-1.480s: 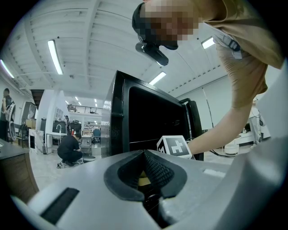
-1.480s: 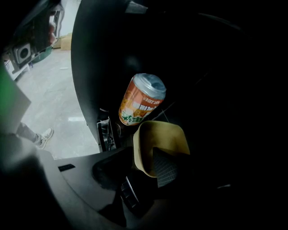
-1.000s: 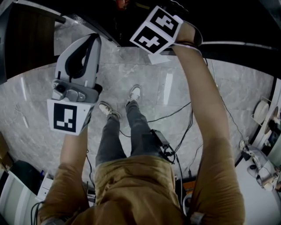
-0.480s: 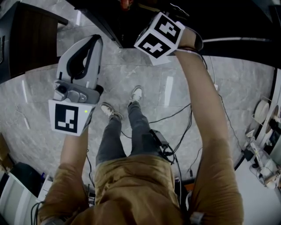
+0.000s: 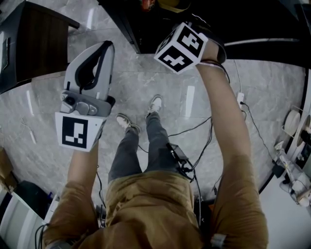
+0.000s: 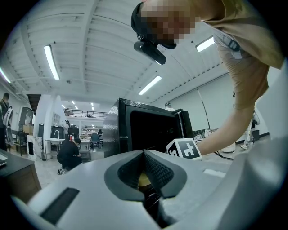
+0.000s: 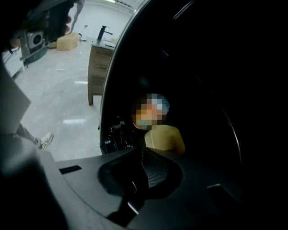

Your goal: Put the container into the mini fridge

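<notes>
Right gripper (image 7: 143,151) reaches into the open mini fridge (image 6: 111,131); jaws just closed together, nothing between. Yellow container (image 7: 165,137) sits inside, just beyond them. Left gripper (image 6: 144,154) pressed together, empty, outside the fridge.

I see right gripper (image 7: 143,152) fingers (image 7: 155,173) just closing, now together, nothing between them. Its marker cube (image 5: 184,47) has slid right and lower in head view, back toward person's torso. Left gripper (image 5: 101,46) has drifted slightly same way. Yellow container (image 5: 173,5) now shows at top edge inside fridge (image 5: 126,19), where before I could barely see it. More of dark cabinet (image 5: 39,44) in frame. Shoes (image 5: 155,103) have shifted right.
</notes>
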Tool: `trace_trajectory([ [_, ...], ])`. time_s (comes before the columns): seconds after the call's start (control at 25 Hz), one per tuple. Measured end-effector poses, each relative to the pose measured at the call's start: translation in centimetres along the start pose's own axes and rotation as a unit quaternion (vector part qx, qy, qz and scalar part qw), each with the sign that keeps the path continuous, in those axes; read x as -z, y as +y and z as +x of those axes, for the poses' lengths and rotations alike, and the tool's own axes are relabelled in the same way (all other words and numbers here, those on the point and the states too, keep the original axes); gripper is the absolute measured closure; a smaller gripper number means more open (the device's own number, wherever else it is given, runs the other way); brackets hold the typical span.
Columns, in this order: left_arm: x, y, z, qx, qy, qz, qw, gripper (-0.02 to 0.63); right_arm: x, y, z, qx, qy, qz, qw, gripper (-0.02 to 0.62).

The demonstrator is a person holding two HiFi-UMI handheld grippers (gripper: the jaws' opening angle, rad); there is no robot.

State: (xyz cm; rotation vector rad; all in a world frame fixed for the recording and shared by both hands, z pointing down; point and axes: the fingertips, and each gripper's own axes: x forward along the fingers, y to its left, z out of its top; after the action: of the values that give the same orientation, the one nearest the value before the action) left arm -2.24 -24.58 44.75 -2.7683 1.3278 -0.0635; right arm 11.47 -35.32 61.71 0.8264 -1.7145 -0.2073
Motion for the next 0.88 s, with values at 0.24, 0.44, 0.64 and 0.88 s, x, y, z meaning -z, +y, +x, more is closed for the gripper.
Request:
trace_trajectory([
  [0.24, -0.8, 0.3, -1.4, -0.001, -0.008, 0.002, 1.0, 0.606, -1.4, 0.4, -2.4, 0.015, -0.018, 0.019, 1.0, 0.589],
  [0.44, -2.0, -0.8, -2.1, 0.008, -0.014, 0.002, 0.9999, 0.606, -1.7, 0.8, -5.1, 0.021, -0.032, 0.037, 0.999, 0.591],
  [0.64, -3.7, -2.0, -3.0, 0.016, -0.018, 0.004, 0.9997, 0.606, -1.1, 1.2, -7.8, 0.025, -0.038, 0.068, 0.997, 0.592],
  [0.88, -5.2, -3.6, -5.9, 0.018, 0.0, -0.008, 0.9998, 0.606, -2.2, 3.8, -11.2, 0.012, -0.046, 0.082, 0.996, 0.592],
])
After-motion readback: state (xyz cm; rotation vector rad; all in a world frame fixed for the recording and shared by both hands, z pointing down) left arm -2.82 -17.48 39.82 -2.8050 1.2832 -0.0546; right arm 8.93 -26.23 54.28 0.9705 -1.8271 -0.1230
